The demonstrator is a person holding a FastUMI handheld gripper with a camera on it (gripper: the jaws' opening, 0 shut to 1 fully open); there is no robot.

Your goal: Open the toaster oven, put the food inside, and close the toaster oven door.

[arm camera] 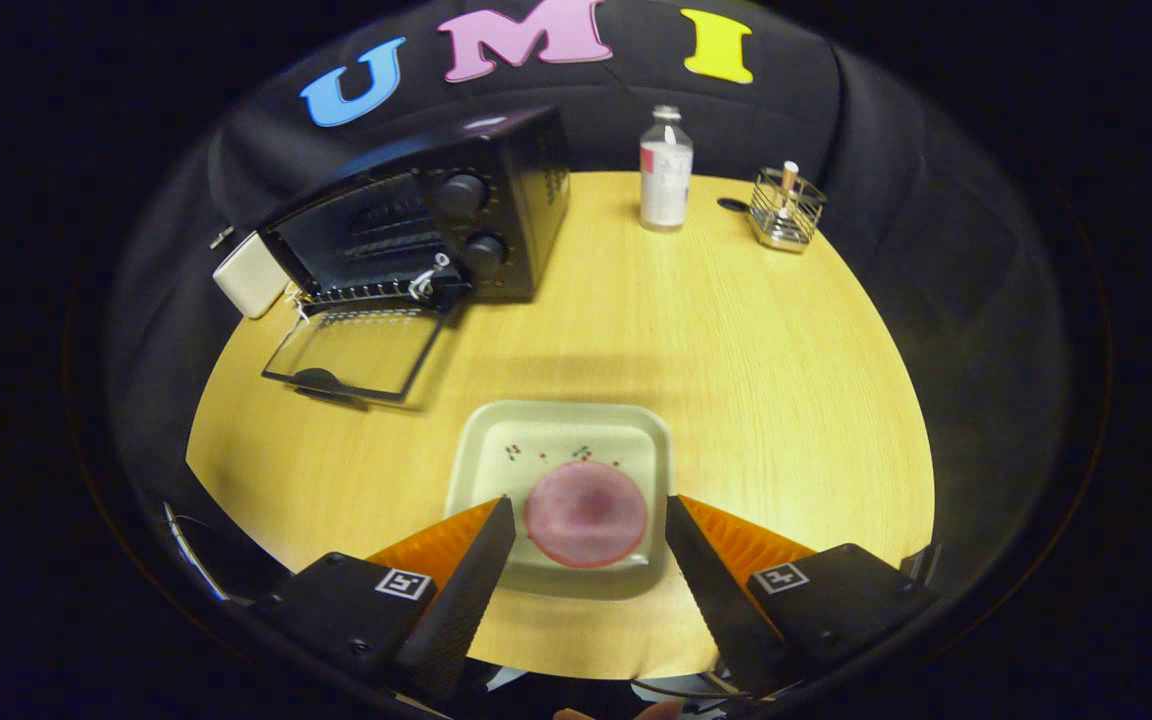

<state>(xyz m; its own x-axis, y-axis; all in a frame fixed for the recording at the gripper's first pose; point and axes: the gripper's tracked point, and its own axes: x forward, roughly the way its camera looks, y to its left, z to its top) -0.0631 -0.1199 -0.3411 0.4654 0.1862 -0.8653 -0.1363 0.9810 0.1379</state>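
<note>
A round pink doughnut (586,514) lies on a pale square plate (536,440) on the wooden table. My gripper (588,505) is open, its two fingertips standing either side of the doughnut with a small gap on each side, not pressing it. Beyond and to the left stands the black toaster oven (436,210), its glass door (356,350) folded down flat onto the table, so the dark inside with its wire rack is exposed. Two knobs sit on the oven's right front panel.
A clear bottle with a red and white label (666,172) stands at the table's far side. To its right is a small wire basket (786,208) with an item in it. A white block (249,275) sits left of the oven. Bare tabletop (736,340) lies between plate and oven.
</note>
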